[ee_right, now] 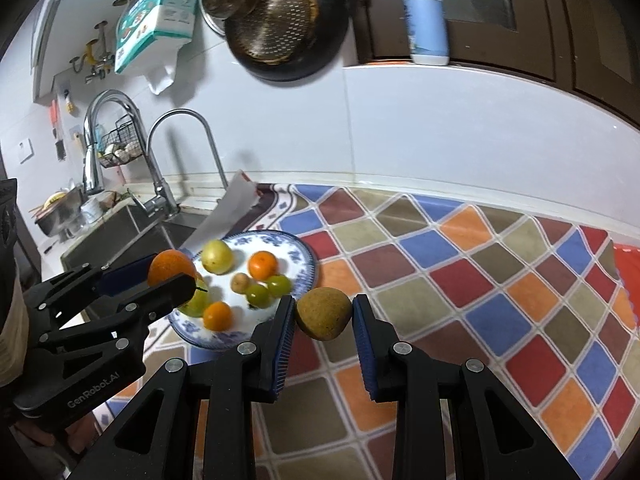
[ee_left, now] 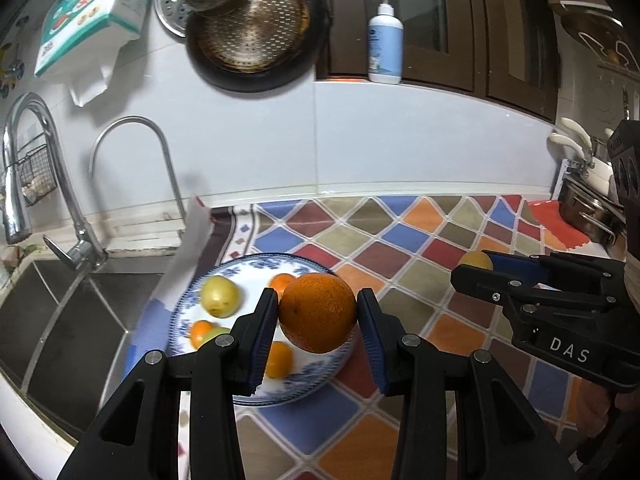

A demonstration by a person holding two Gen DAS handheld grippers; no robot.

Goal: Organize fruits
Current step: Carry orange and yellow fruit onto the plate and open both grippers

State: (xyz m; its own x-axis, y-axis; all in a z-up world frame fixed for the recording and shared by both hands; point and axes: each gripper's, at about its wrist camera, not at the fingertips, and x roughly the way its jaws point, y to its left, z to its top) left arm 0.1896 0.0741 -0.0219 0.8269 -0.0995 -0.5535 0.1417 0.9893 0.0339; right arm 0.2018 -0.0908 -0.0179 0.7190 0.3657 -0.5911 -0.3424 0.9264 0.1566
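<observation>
My left gripper [ee_left: 318, 300] is shut on a large orange [ee_left: 318, 320], held in the air above the near rim of a blue-and-white plate [ee_left: 256, 258]. On the plate [ee_right: 304, 256] lie a yellow-green fruit [ee_right: 216, 256], several small tangerines [ee_right: 262, 265] and small green fruits [ee_right: 278, 285]. My right gripper [ee_right: 323, 308] is shut on a brownish-yellow round fruit [ee_right: 324, 320], raised over the chequered mat just right of the plate. The right wrist view shows the left gripper [ee_right: 172, 272] with its orange [ee_right: 170, 264] at the plate's left side. The left wrist view shows the right gripper [ee_left: 474, 264] at the far right.
A colourful diamond-pattern mat [ee_right: 460, 280] covers the counter. A steel sink [ee_left: 72, 312] with two faucets [ee_left: 132, 168] lies left of the plate. A dark pan [ee_left: 256, 32] hangs on the white wall, a pump bottle [ee_left: 385, 44] stands on the ledge, and metal pots [ee_left: 588, 212] sit far right.
</observation>
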